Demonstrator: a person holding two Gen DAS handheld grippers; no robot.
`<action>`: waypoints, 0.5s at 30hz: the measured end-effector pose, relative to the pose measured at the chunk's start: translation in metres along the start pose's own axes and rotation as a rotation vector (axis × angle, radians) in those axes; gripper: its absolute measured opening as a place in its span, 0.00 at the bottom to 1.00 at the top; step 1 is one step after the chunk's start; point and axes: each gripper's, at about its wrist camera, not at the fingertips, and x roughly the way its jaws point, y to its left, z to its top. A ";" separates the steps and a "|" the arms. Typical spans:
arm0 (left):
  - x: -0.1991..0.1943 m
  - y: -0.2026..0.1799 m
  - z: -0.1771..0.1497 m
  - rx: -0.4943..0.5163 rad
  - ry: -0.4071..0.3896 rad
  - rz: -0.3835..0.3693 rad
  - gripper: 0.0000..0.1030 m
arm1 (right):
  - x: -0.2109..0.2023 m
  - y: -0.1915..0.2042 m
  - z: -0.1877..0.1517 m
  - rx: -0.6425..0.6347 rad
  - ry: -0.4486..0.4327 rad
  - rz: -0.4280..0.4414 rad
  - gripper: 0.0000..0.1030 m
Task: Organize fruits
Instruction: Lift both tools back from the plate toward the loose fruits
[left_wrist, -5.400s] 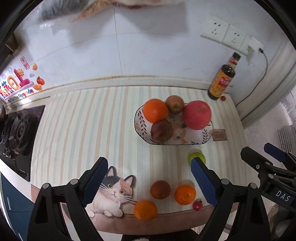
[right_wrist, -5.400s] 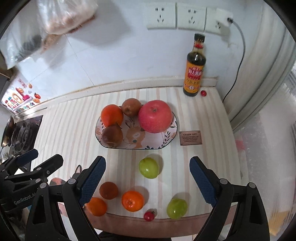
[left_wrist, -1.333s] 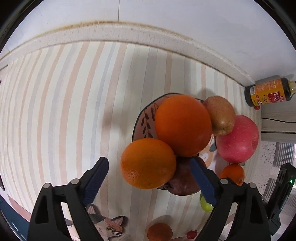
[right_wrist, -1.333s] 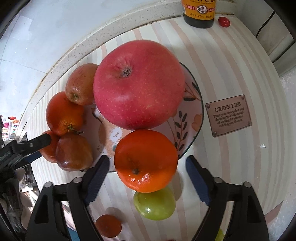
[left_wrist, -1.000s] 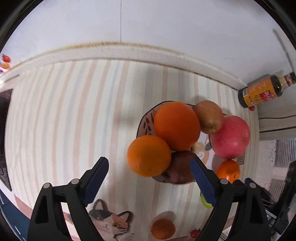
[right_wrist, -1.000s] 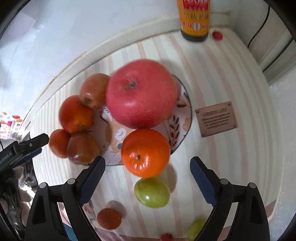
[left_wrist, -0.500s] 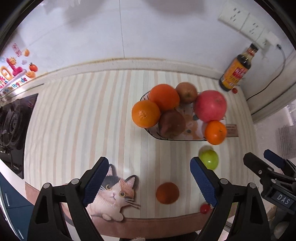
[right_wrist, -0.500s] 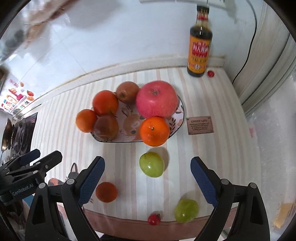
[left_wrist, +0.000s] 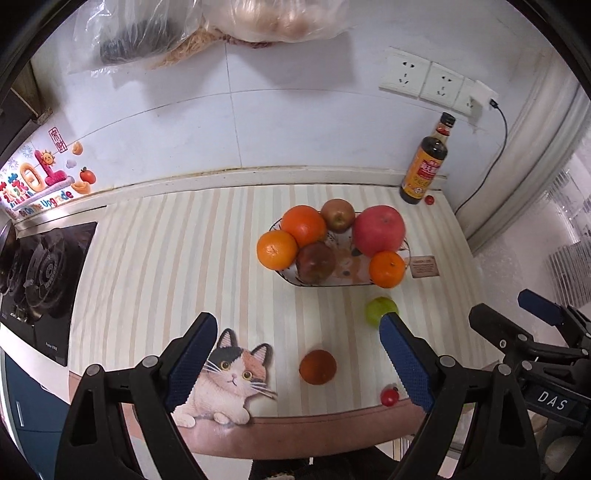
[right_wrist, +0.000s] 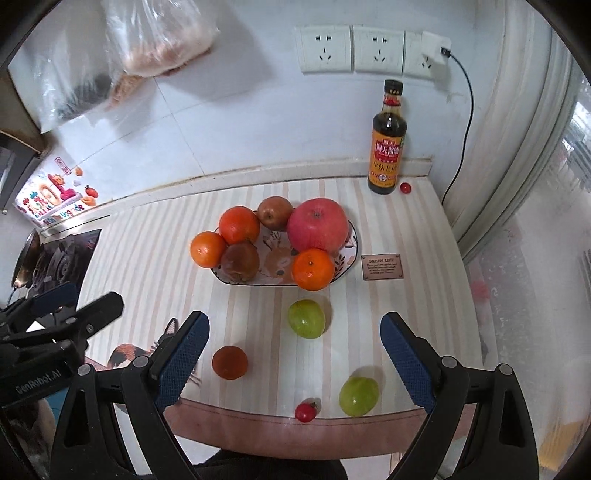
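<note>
6 fruits on plate; both grippers empty, jaws wide.

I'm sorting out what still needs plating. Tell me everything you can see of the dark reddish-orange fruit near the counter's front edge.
The dark reddish-orange fruit is small, round and dull-skinned, darker than the oranges on the plate. It sits alone on the striped counter mat, touching nothing else, between the cat picture and the nearer green fruit. Neither gripper holds it.
</note>
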 end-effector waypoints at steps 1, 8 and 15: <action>-0.002 -0.001 -0.002 0.002 -0.002 -0.002 0.87 | -0.005 0.000 -0.002 -0.001 -0.005 0.002 0.93; -0.011 -0.007 -0.010 -0.003 -0.004 -0.010 0.87 | -0.028 0.002 -0.011 -0.002 -0.027 0.012 0.93; -0.011 -0.008 -0.012 -0.008 0.003 -0.014 0.87 | -0.030 -0.002 -0.016 0.010 -0.024 0.023 0.93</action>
